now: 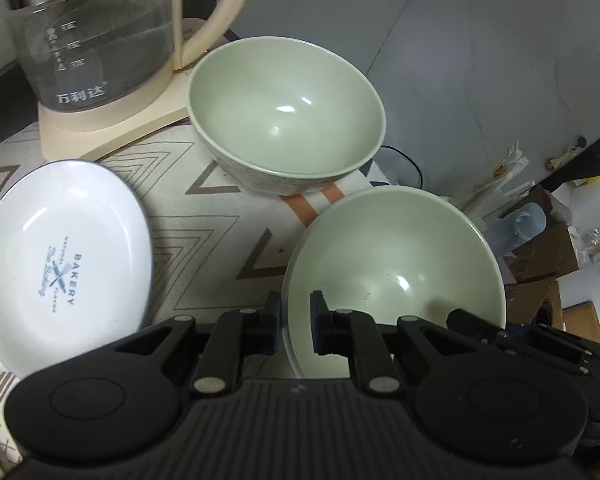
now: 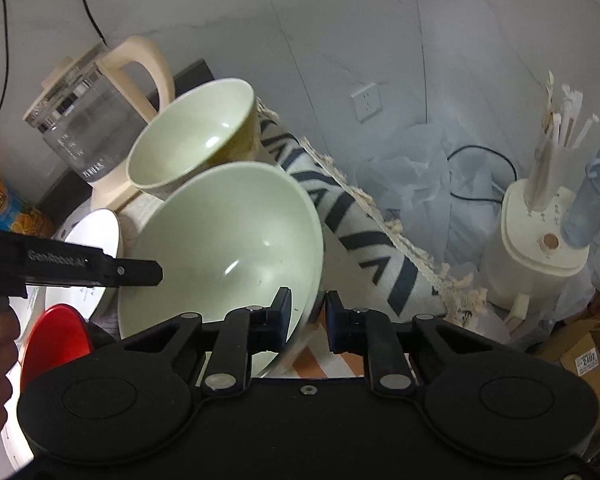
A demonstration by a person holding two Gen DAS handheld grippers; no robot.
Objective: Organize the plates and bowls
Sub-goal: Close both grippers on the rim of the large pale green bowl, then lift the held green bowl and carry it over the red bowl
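The patterned tablecloth [image 1: 204,216] covers the table across the left wrist view's left and centre. A glass kettle [image 1: 96,36] with a cream handle and base stands at that frame's upper left.

Near green bowl [image 1: 392,276]: lower right of centre in the left wrist view, tilted, its rim between both sets of fingers. The left gripper [image 1: 295,328] straddles the bowl's left rim, one finger outside and one inside, the jaws narrowly parted; whether the pads press the rim cannot be told. In the right wrist view the right gripper [image 2: 308,320] straddles the same bowl's right rim in like manner, a visible gap showing at the outer finger; grip likewise cannot be told.

Far green bowl [image 1: 286,112]: upper centre of the left wrist view, upright on the cloth, just beside the kettle base.

White plate [image 1: 62,264]: left edge of the left wrist view, printed "BAKERY", lying on the cloth, apart from both bowls.

A red disc [image 2: 56,344] shows at the lower left of the right wrist view. A blue bottle [image 2: 592,200] stands at that frame's right edge.
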